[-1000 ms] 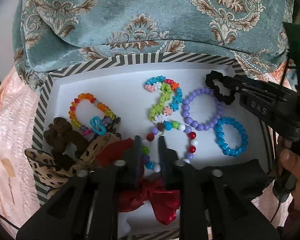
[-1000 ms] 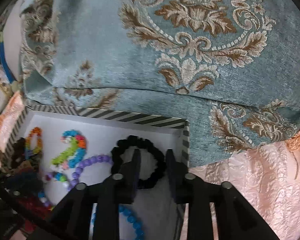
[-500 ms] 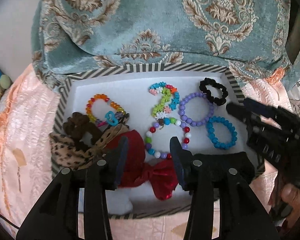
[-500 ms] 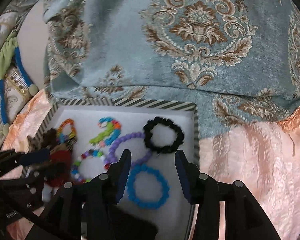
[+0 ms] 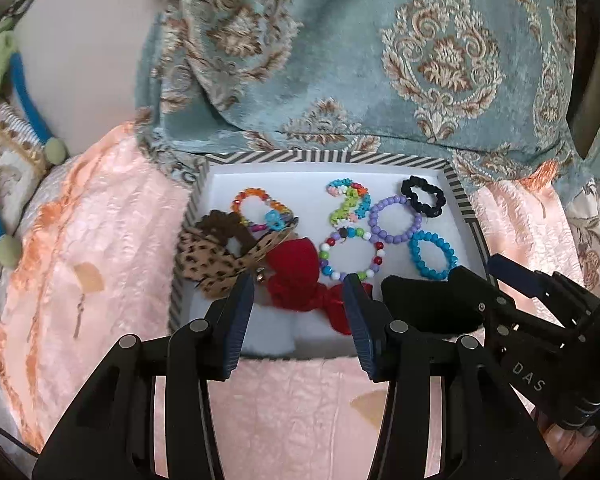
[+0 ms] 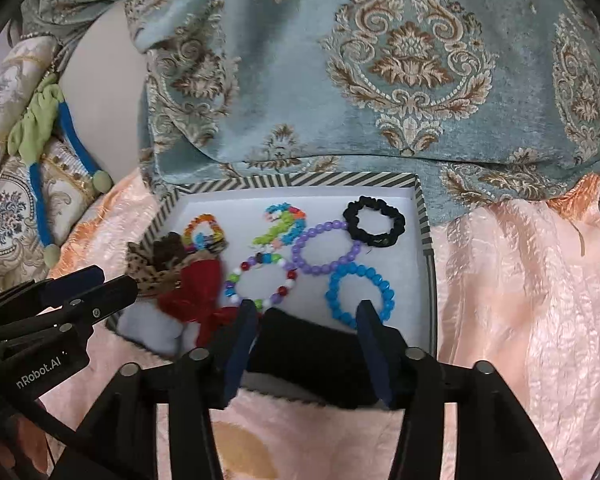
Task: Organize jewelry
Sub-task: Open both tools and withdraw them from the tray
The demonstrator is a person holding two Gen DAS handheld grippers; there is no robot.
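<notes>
Lettering: "DAS" reads on the right gripper (image 5: 496,276) body in the left wrist view; "nRobot.AI", cut off at its start, on the left gripper (image 6: 96,286) in the right wrist view. Striped-rim box (image 5: 284,157) sits on a peach bedspread (image 5: 100,248), its far edge against a teal damask pillow (image 5: 380,60). Inside: black scrunchie (image 6: 374,221) at the far right corner, purple bead bracelet (image 6: 326,249) touching it, blue bead bracelet (image 6: 360,292) near the right edge, multicolour bead bracelet (image 6: 260,282) mid-box, red bow (image 5: 300,280) and leopard bow (image 5: 208,260) toward the left edge. Left fingers stand apart, empty; right fingers are opening, nothing gripped.
</notes>
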